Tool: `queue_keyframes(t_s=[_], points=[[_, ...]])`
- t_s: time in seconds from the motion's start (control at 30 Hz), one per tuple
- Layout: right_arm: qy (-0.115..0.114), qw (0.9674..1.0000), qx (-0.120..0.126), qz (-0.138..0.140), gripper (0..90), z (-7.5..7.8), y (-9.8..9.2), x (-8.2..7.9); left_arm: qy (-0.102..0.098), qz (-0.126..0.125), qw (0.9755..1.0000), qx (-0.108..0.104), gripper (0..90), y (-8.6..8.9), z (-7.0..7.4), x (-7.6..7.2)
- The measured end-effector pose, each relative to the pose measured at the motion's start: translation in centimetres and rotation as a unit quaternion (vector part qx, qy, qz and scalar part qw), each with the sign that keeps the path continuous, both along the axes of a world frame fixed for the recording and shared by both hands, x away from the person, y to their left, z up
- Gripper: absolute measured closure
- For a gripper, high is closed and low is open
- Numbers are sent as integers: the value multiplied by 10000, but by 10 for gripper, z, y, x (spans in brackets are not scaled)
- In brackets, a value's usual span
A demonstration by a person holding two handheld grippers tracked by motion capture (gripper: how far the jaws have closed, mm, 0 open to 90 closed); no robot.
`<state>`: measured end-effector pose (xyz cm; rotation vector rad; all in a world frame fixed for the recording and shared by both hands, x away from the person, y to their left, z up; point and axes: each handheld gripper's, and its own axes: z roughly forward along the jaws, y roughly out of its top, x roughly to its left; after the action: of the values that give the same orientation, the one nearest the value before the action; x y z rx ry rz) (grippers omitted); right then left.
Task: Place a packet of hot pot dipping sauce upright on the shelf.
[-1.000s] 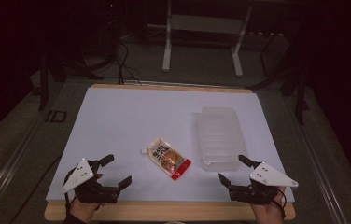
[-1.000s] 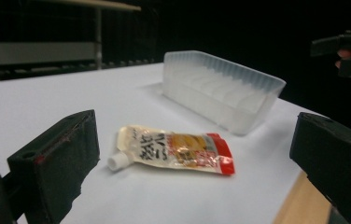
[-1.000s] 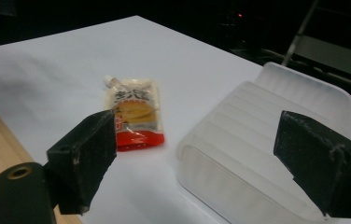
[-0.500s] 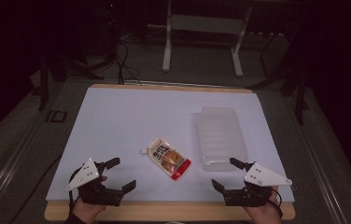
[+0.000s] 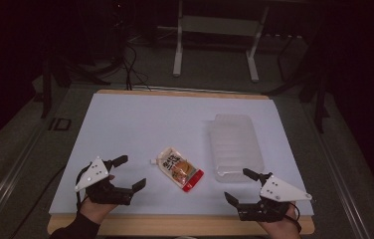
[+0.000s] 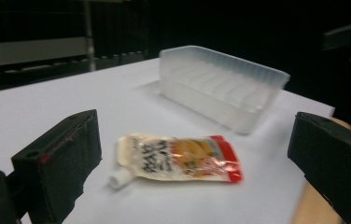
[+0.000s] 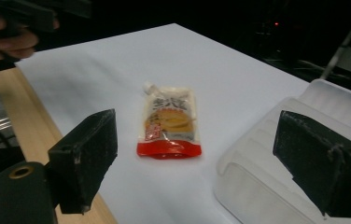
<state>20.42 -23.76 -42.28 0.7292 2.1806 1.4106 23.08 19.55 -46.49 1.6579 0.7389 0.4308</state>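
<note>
Since a second ago both hands have been drawing back toward the near edge and turning inward, so that each tool is now pointing at the middle of the table. The left gripper, matte black with a grey three-cornered plate on top, is sitting at about 7 o'clock on the sheet with its blocky jaws spread wide and nothing between them. The right gripper is sitting at about 5 o'clock, likewise gaping wide and empty. Between them, just below the centre of the table, the spouted pouch is lying flat: a glossy, crinkled film packet, cream with an orange picture, a red sealed band at its 5 o'clock end and a small white spout at its 10 o'clock end. To its 2 o'clock, apart from it, a translucent ribbed plastic tray with rounded corners is resting on the smooth white sheet, which is covering a wooden table.
</note>
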Motion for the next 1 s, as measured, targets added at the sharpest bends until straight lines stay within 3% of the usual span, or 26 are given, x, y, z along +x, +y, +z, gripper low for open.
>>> queue_keyframes(t_s=[0.2, 0.33, 0.37, 0.57, 0.6, 0.67, 0.8, 0.93, 1.0], points=[[-33, 10000, -26, 7, 141, 1, 0, -1, 79, -1, 9999, 105, 30, -3, 0, 20], [-45, 10000, -39, 19, 142, 1, 1, -1, 15, 45, 9999, 160, 30, -4, -1, 26], [-40, 10000, -15, 36, 145, 1, 0, -1, -128, 53, 9997, 212, 30, -7, -2, 36], [-65, 10000, 40, 58, 150, 1, 0, -1, -121, -32, 9993, 340, 39, -16, -4, 51], [-74, 9999, 35, 64, 153, 1, 0, -2, -143, 49, 9992, 381, 39, -17, -5, 54], [-140, 9998, 13, 110, 188, 2, -1, -3, -102, 153, 9989, 425, 38, -19, -8, 63], [-237, 9996, 50, 142, 212, 3, -1, -5, 125, 79, 9991, 395, 43, -22, -14, 76], [-268, 9995, 51, 140, 217, 3, -1, -6, 138, 103, 9989, 438, 70, -24, -20, 85], [-287, 9995, 54, 143, 215, 3, -1, -6, 296, 85, 9984, 483, 70, -26, -22, 90]])
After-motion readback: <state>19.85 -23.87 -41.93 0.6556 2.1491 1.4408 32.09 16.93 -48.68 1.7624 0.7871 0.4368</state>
